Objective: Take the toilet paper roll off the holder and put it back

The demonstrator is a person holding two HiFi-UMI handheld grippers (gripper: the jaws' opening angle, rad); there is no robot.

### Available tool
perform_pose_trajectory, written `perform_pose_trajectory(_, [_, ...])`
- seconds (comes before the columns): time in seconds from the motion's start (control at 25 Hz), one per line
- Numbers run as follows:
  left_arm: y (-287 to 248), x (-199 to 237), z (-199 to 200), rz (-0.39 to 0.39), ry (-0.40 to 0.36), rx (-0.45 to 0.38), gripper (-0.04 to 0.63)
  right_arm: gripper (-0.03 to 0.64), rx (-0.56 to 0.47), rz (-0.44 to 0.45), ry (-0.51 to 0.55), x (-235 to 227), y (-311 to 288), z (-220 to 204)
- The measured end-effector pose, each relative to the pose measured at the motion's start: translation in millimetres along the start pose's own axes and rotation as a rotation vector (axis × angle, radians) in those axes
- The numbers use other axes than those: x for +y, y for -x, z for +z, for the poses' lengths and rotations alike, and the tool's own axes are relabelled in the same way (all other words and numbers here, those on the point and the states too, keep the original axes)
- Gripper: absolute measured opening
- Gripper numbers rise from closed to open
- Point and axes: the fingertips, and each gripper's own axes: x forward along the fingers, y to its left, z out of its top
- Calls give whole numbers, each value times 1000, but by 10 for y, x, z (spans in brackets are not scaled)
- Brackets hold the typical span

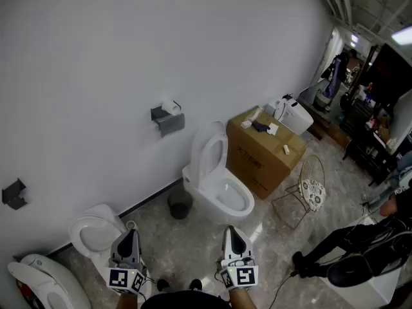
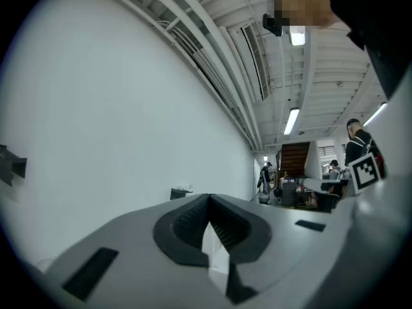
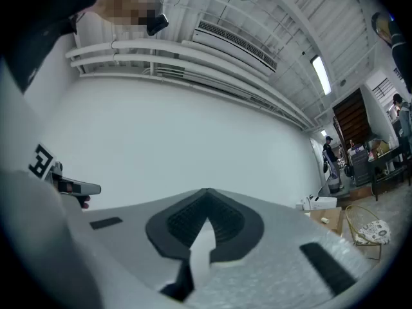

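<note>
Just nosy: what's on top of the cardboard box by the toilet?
On the cardboard box: a dark object among pale pieces, too small to identify. Its closed top hides the inside.

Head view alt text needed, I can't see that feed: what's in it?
A white toilet paper roll sits on a grey wall-mounted holder on the white wall, up-left of a white toilet with its lid raised. The left gripper and right gripper are low in frame, both shut and empty, well short of the holder.

A: Colours at the fixture?
B: White toilet paper roll (image 1: 170,106); dark grey holder (image 1: 169,122).
A: Surroundings?
B: White toilet (image 1: 209,156), brown cardboard box (image 1: 257,156), grey marbled floor (image 1: 193,237), plain white wall (image 1: 96,56).
</note>
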Motion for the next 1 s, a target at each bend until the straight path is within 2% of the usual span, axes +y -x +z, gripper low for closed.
perform_pose_trajectory(0.24, [55,3,-11,9,-24,8,3,3,7,8,11,37,42,-4])
perform_pose_trajectory(0.48, [34,-39,-72,-5,-24,23,3,3,16,26,6,79,33,-27])
perform_pose_trajectory(0.72, [68,-109,-72,-22,-16,22,3,5,-11,64,-44,112,93,49])
perform_pose_trajectory(1.0, [102,-106,-57,-19,-23,17,3,6,8,78,-26,122,107,27])
